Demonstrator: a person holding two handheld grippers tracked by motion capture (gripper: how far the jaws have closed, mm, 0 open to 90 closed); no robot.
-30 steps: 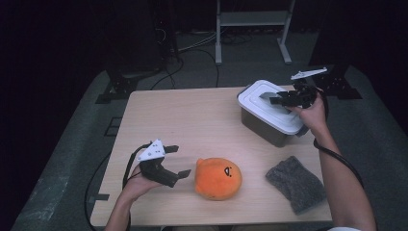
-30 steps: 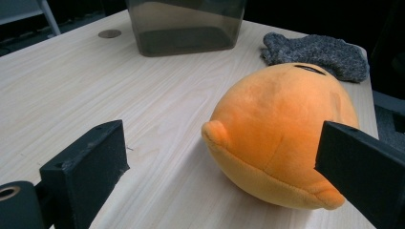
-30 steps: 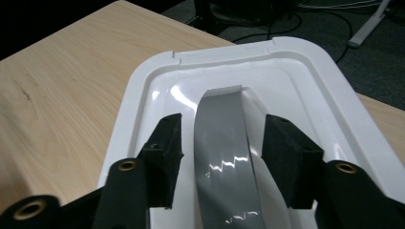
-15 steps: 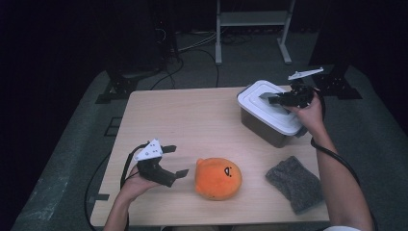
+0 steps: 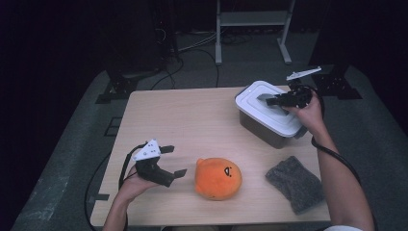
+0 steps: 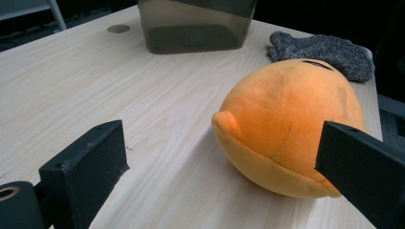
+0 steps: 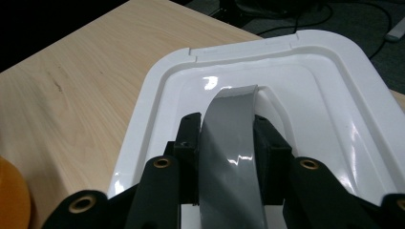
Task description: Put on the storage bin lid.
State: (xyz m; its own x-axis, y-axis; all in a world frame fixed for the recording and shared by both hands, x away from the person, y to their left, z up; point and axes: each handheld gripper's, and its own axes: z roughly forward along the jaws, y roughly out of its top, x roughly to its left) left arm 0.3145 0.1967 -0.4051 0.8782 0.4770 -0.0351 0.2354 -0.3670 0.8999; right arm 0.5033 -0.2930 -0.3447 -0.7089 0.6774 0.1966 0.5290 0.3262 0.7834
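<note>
Grey tape handle [image 7: 229, 138], a curved strip arching over the recessed middle of the glossy white plastic lid [image 5: 260, 98], sits clamped between the jaws of the right gripper [image 5: 276, 100], which press against its two edges. The lid rests on a smoky translucent storage box [image 5: 262, 130] at the far right of the pale wooden table [image 5: 192, 120]. Near the front edge, the left gripper [image 5: 175, 161] is held just left of a round orange plush toy [image 5: 218, 178], its jaws spread wide and holding nothing, the toy lying close ahead between them. A dark grey knitted cloth [image 5: 294, 184] lies at the front right corner.
</note>
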